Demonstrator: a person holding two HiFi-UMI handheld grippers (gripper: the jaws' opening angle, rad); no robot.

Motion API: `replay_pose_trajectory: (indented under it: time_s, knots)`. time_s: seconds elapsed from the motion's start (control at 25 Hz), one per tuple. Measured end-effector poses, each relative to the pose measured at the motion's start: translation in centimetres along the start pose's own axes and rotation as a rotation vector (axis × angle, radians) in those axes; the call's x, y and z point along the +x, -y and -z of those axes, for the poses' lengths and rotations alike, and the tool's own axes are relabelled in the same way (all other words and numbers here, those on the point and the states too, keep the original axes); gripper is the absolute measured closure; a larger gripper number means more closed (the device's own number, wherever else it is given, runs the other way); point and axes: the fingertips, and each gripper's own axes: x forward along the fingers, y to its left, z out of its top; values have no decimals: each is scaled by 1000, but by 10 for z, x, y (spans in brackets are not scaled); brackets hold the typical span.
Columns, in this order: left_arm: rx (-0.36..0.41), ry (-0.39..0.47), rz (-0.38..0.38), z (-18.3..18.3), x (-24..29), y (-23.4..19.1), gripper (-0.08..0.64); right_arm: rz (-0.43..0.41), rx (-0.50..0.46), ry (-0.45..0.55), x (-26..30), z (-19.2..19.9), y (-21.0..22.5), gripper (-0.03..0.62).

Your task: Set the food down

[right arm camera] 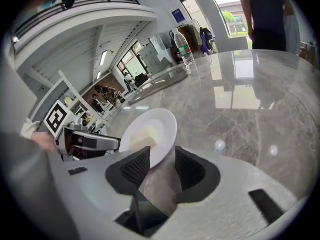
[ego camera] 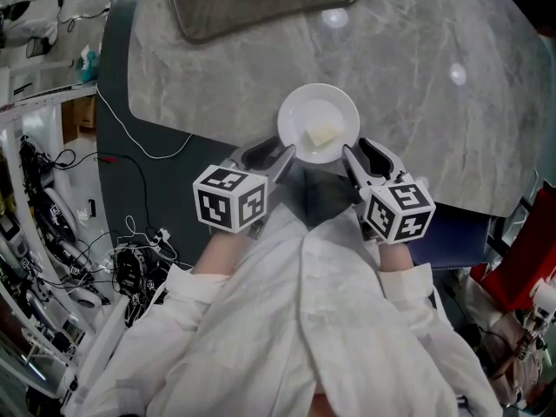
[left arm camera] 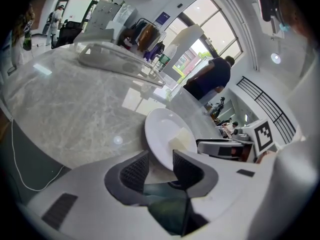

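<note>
Food (ego camera: 321, 135), a pale yellow square block, is lying on the round white plate (ego camera: 301, 104) right in front of you.

The big grey marble table (ego camera: 417, 76) is filling most of the head view. The plate is sitting flat on it, close to its near edge. A dark flat tray with round corners (ego camera: 261, 7) is lying at the far side of the table, well apart from the plate. Your white sleeves (ego camera: 261, 337) are reaching up from the bottom of that view. Thin wires (ego camera: 130, 259) are lying in a tangle on the floor at the left.

You are holding the left gripper (ego camera: 280, 155) at the plate's left side and the right gripper (ego camera: 363, 155) at its right side. Their black-and-white marker cubes (ego camera: 230, 198) (ego camera: 398, 208) are facing up at you.

In the left gripper view, the two dark ridged jaws are standing spread wide. The plate's rim is poking in between them, and the pads are not pinching it. In the right gripper view, the jaws are standing wide apart too. The plate's other rim is sitting between them, and some grey table is showing in the gap beside it.

The food is resting near the middle of the plate, a little toward your side.
</note>
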Motion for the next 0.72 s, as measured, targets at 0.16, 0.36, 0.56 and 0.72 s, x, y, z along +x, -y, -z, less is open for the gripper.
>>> replay_pose_trajectory:
  time_s: [0.16,0.36,0.56,0.72]
  knots:
    - [6,-18,23,4,0,3,421,-18,5,-18,3,3,-3,476]
    - [-22,-6,25,3,2,2,422,-24,6,-23,4,4,-3,476]
    - [-22,12,19,2,3,0,422,-4,-8,-29,7,5,-1,477]
    - [-28,27,17,1,4,0,423,13,-14,-17,6,6,2,499]
